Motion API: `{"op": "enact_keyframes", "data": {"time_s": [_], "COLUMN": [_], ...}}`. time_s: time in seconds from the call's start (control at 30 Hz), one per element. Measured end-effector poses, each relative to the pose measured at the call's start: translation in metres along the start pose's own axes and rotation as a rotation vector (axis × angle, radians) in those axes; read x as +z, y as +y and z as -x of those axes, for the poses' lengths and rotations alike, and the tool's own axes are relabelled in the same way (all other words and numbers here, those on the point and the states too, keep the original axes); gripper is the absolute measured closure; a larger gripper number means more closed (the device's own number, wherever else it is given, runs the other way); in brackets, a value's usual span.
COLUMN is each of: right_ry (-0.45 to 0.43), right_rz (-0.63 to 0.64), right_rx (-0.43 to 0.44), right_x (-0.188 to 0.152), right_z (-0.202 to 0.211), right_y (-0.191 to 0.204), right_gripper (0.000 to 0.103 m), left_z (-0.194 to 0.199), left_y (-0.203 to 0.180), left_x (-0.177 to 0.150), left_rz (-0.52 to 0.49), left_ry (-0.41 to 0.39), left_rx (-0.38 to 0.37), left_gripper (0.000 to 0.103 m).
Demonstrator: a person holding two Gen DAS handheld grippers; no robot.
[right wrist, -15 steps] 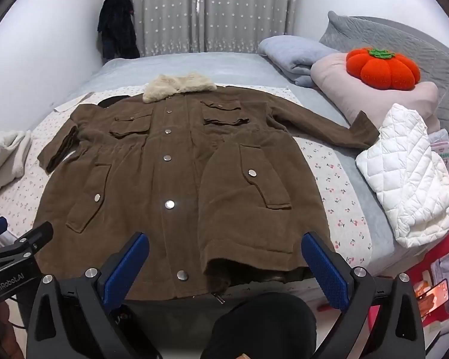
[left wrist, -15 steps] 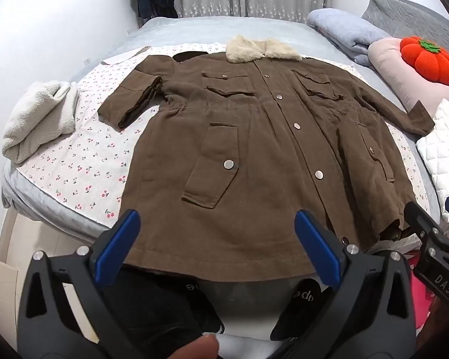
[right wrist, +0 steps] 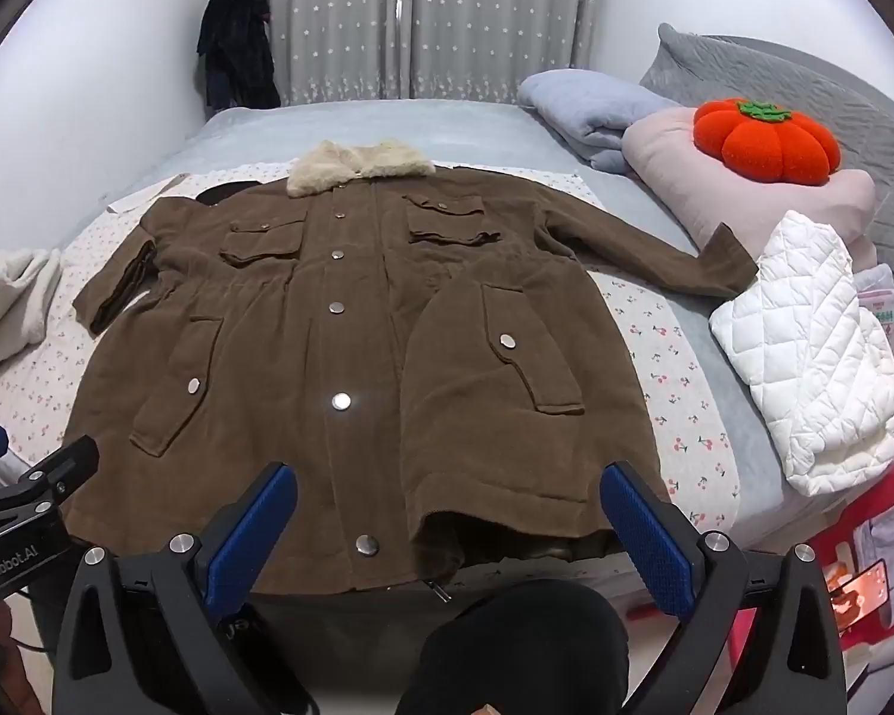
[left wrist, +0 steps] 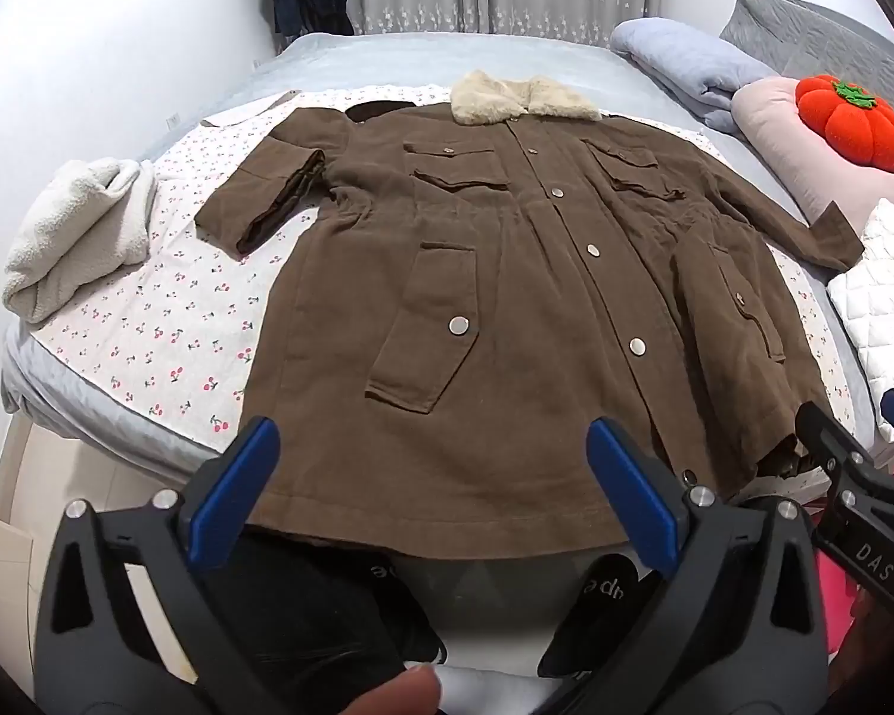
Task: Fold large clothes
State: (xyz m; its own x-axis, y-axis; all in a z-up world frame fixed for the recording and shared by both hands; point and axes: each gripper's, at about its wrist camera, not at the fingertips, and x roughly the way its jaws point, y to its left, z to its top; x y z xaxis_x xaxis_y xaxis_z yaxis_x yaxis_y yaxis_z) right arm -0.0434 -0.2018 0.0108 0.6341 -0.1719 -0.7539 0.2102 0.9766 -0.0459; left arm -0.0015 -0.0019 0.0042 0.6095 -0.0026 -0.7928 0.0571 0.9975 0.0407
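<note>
Brown corduroy coat lies flat, buttoned, on the bed, hem nearest. Looks heavy and floppy, so I'd grab the hem corners. Left tongs and right tongs both wide open, empty.

Home bedroom. Bed with grey cover fills room; star-print curtains behind bed, pillows and pumpkin cushion at bed's right, dark garment hanging beyond far-left corner.
</note>
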Motion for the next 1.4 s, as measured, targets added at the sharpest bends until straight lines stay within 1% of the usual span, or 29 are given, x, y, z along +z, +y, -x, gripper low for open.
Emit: {"op": "enact_keyframes", "data": {"time_s": [0.17,0.2,0.7,1.4], "right_ry": [0.003,0.004,0.012,0.020], "right_rz": [0.004,0.006,0.003,0.006], "right_rx": [-0.006,-0.008,-0.028,-0.027], "right_x": [0.000,0.000,0.001,0.003], "right_z": [-0.002,-0.002,-0.006,-0.009], "right_y": [0.001,0.002,0.000,0.003], "right_gripper": [0.000,0.000,0.000,0.000], "left_z": [-0.004,-0.007,-0.013,-0.017], "left_y": [-0.003,0.006,0.004,0.002], "left_x": [-0.002,-0.004,-0.007,-0.006], "left_rz": [-0.001,0.002,-0.010,-0.020], "left_ry": [0.006,0.009,0.030,0.035], "left_rx": [-0.001,-0.010,-0.017,-0.019], "left_gripper": [0.001,0.001,0.001,0.001]}}
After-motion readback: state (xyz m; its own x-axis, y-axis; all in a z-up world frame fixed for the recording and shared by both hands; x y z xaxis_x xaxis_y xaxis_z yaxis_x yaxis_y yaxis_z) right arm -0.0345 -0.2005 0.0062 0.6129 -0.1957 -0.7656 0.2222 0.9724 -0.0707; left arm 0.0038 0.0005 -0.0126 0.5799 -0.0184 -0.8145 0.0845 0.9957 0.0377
